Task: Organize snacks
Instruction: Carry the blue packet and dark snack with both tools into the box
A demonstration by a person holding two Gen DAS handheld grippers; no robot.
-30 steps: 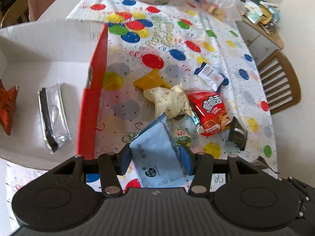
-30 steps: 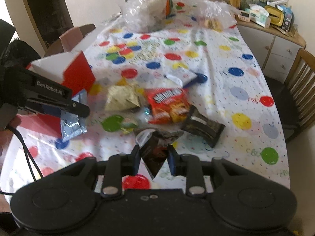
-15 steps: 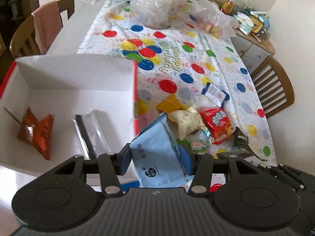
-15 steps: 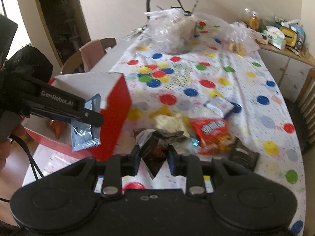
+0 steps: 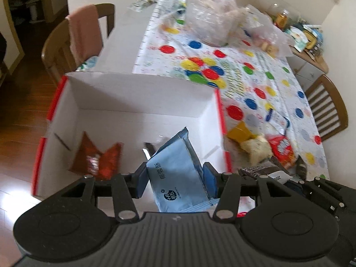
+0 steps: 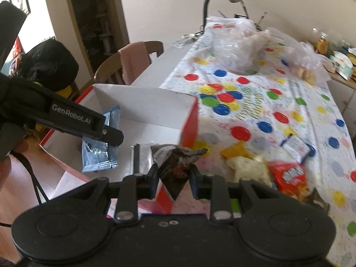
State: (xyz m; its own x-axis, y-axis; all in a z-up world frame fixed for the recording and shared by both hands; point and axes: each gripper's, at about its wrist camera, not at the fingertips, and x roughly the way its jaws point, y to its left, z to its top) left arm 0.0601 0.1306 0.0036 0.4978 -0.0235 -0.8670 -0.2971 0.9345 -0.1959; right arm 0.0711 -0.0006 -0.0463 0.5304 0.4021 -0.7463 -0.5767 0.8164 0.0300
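Polka-dot tablecloth point(image 5: 255, 82) is covering the table, with a red-and-white cardboard box point(image 5: 138, 93) sitting at its near end. Left gripper point(image 5: 175, 178) is pinching a light blue snack packet point(image 5: 178, 173) over the box's open interior, where an orange-red packet point(image 5: 98, 160) is lying. Right gripper point(image 6: 173, 178) is clamping a dark crumpled wrapper point(image 6: 175, 162) by the box's red wall, near a red chip bag point(image 6: 289, 178).

Home dining room, party tablecloth point(image 5: 255, 71), wooden chairs point(image 5: 329, 111)
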